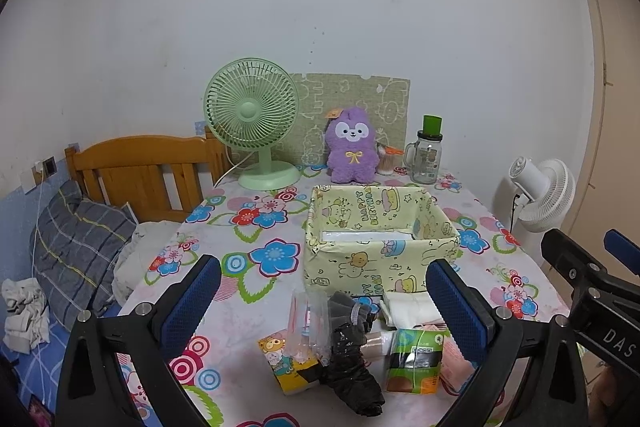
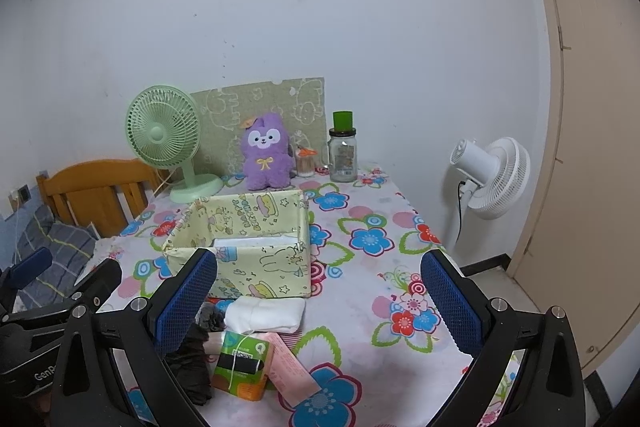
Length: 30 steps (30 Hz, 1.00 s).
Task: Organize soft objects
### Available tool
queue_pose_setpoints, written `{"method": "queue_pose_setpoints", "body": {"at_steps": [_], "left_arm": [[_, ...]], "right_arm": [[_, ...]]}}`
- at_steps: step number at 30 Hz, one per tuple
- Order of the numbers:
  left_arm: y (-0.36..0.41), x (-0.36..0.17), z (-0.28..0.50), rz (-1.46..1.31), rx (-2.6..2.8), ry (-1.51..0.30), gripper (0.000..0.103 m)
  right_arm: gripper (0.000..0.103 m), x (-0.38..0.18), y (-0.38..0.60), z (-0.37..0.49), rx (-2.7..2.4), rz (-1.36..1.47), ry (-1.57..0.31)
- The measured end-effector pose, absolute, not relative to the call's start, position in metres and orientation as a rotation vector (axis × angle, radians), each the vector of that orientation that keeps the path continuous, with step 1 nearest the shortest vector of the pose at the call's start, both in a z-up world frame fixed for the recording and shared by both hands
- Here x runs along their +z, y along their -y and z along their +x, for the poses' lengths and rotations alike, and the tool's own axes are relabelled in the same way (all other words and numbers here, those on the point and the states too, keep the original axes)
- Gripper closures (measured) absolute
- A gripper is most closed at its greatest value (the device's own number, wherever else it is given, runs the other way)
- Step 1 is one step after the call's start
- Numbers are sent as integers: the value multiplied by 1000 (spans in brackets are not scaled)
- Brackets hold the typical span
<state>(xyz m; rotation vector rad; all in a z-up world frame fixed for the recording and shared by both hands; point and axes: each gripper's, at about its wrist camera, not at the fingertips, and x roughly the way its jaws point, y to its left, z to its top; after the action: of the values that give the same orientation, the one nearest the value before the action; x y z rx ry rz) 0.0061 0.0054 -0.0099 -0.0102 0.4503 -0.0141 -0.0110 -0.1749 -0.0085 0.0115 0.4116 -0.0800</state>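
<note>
box: yellow cartoon-print storage box [image 1: 380, 239] sits mid-surface, open at the top, something flat and white lying in the bottom, otherwise roomy.
pile: here's the job, a heap just in front of the box, touching its near wall or very close. folded white cloth [image 2: 266, 313], crumpled black plastic bag [image 1: 348, 359], green packet [image 2: 240, 363], yellow cartoon tissue pack [image 1: 282, 359], pink packet [image 2: 292, 367], clear wrapper [image 1: 306, 323].
left gripper [image 1: 324, 303]: jaws wide, holding nothing, hanging above the pile, framing the black bag and green packet.
right gripper [image 2: 320, 303]: jaws wide too, empty, over the right side of the pile, white cloth just ahead between the pads.
progress: looks like nothing from the pile is boxed yet, an opening-move picture.
behind the box: purple plush [image 1: 352, 151], green desk fan [image 1: 252, 123], glass jar with green lid [image 1: 426, 155], all against the wall, well clear.
risk one: items overlap, so closing on the bag could drag the clear wrapper or tissue pack along and scatter them.
risk two: both grippers crowd the same heap, and they could knock together if they dive at once.
risk three: the box looks light, so a low carry could shove its front wall back toward the plush.
risk four: the white cloth may unfold if pinched by one edge.
</note>
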Motion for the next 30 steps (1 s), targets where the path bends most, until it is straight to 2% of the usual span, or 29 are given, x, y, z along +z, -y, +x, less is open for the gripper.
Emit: {"method": "queue_pose_setpoints", "body": {"at_steps": [30], "left_arm": [[-4,-11,3,-8,-8,-448,0]], "right_arm": [[0,-9,175,-13,-64,15,-409]]}}
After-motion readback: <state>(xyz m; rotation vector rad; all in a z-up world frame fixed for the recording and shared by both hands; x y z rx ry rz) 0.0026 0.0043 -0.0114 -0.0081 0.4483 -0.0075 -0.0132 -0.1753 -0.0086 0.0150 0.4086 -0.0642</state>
